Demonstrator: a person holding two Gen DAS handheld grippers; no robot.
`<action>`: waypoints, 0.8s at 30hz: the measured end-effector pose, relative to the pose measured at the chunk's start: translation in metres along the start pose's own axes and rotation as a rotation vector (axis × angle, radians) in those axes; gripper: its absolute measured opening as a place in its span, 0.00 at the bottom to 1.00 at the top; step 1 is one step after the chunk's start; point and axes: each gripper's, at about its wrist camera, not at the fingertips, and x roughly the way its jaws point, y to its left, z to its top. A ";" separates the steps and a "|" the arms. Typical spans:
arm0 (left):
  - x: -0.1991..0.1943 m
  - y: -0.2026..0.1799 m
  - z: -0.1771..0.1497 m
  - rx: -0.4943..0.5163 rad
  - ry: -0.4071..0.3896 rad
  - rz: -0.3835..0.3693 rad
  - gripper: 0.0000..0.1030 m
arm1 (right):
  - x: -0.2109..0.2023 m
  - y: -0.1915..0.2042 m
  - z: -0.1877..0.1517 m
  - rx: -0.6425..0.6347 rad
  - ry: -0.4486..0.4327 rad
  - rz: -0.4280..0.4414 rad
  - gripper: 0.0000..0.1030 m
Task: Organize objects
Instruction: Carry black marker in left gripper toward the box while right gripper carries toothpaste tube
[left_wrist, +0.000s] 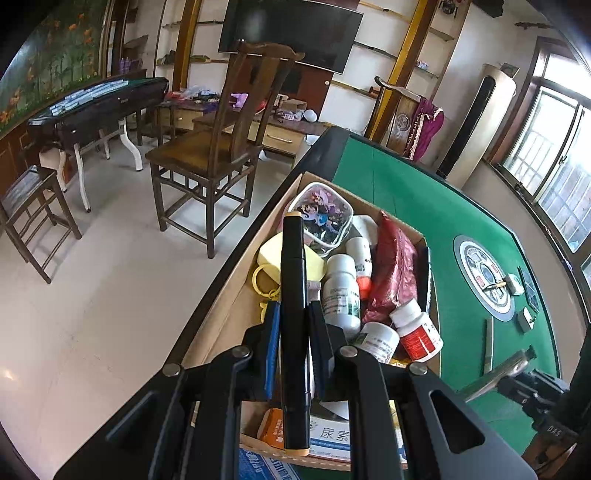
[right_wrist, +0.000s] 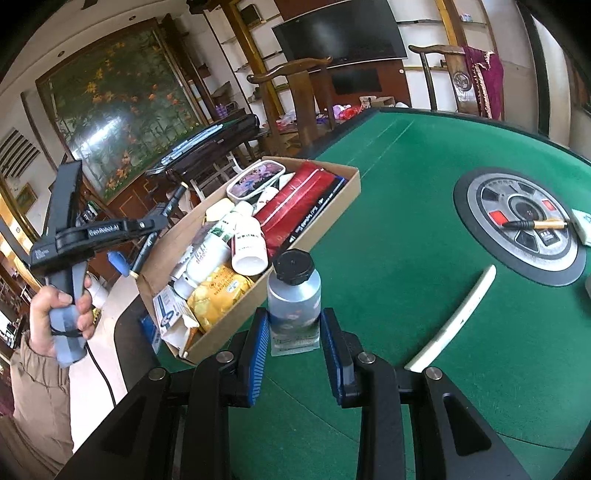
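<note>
While left gripper (left_wrist: 291, 317) clamps black marker (left_wrist: 293, 332) over cardboard box (left_wrist: 236, 295), right gripper (right_wrist: 294, 332) grips silver bottle (right_wrist: 294, 295) on green table (right_wrist: 406, 221). Box lies at ten o'clock from bottle, just beside it, crammed with pill bottles (left_wrist: 341, 291).

Bright daylight, window (left_wrist: 554, 147) glare, fisheye edges
</note>
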 end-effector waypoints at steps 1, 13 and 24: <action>0.001 0.000 0.000 0.000 0.003 0.000 0.14 | -0.001 0.001 0.002 -0.001 -0.008 0.000 0.30; 0.011 0.009 0.007 -0.002 0.014 -0.001 0.14 | -0.007 0.017 0.033 -0.025 -0.058 0.028 0.30; 0.042 0.011 0.011 0.090 0.088 0.064 0.14 | 0.002 0.026 0.062 -0.027 -0.078 0.047 0.30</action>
